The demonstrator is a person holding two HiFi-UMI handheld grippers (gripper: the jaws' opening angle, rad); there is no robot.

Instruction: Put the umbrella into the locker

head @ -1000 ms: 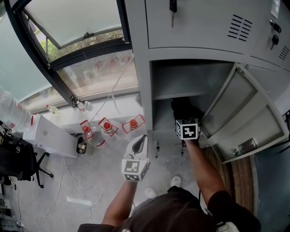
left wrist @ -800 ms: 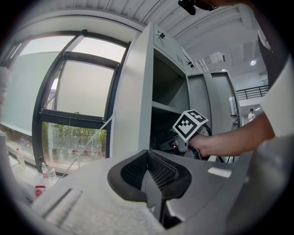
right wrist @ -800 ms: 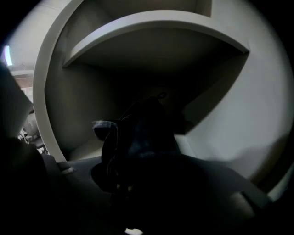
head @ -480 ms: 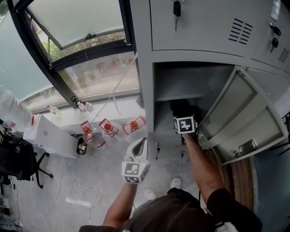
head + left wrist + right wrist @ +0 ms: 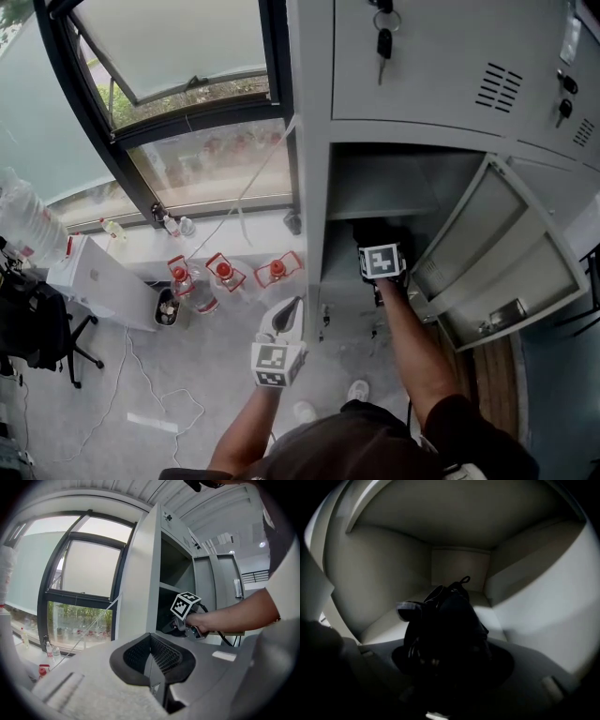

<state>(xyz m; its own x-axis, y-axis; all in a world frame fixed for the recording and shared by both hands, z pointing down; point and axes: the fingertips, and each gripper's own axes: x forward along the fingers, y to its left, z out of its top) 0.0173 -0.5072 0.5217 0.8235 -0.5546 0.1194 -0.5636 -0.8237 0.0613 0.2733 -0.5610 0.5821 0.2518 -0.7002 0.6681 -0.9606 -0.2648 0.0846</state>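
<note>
A grey locker [image 5: 309, 187] stands with its lower door [image 5: 497, 253] swung open to the right. My right gripper [image 5: 375, 240] reaches into that compartment and points down at its floor. A black folded umbrella [image 5: 445, 620] fills the space between its jaws, its far end resting on the locker floor [image 5: 384, 625]. The jaws are opening, and the dark hides the pads. In the head view the umbrella [image 5: 373, 229] is a dark mass just past the marker cube. My left gripper [image 5: 289, 314] hangs shut and empty in front of the locker's left edge, its pads [image 5: 161, 656] closed together.
Keys [image 5: 384, 42] hang from the shut locker door above. On the floor left of the locker stand red-capped bottles [image 5: 220, 272], a white box [image 5: 94, 277] and loose cables [image 5: 169, 398]. A large window [image 5: 187, 122] fills the left wall, with a black chair [image 5: 37, 328] at far left.
My right gripper has tipped downward and sunk a little inside the locker with the umbrella. The left gripper has stayed about where it was.
</note>
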